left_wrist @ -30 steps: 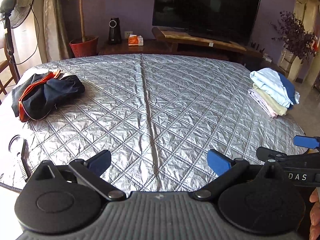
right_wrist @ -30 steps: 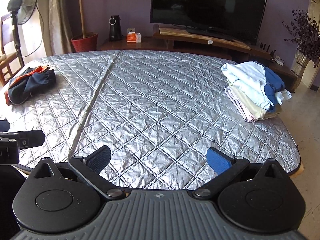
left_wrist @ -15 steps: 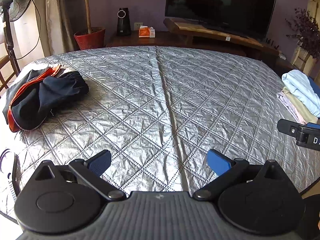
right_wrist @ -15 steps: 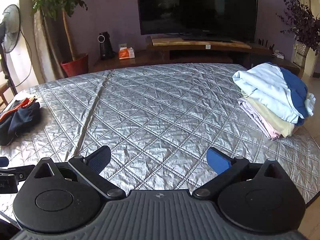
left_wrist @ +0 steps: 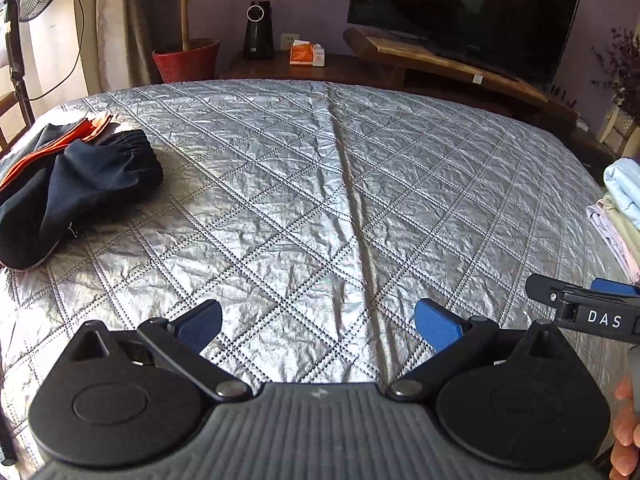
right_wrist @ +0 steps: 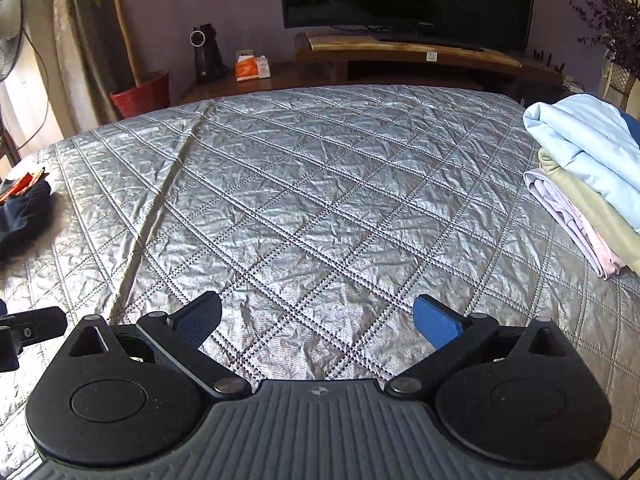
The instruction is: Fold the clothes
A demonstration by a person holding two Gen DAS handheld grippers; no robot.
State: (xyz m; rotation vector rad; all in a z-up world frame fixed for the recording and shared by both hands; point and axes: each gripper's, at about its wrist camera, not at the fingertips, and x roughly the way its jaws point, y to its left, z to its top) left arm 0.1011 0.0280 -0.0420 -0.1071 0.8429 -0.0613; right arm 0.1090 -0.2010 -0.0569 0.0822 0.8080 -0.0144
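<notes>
both views have been swung toward the dark jacket (left_wrist: 76, 184) at 10 o'clock; left gripper (left_wrist: 318, 320) and right gripper (right_wrist: 318, 318) jaws apart, nothing held; pickup judged next.

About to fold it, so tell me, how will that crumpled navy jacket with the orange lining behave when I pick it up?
The navy jacket lies in soft bunched folds, so it will probably go floppy and drape from whichever point is pinched. Its smooth, thin-looking fabric suggests it is light and perhaps slippery. The loose zipper edge may dangle.
</notes>
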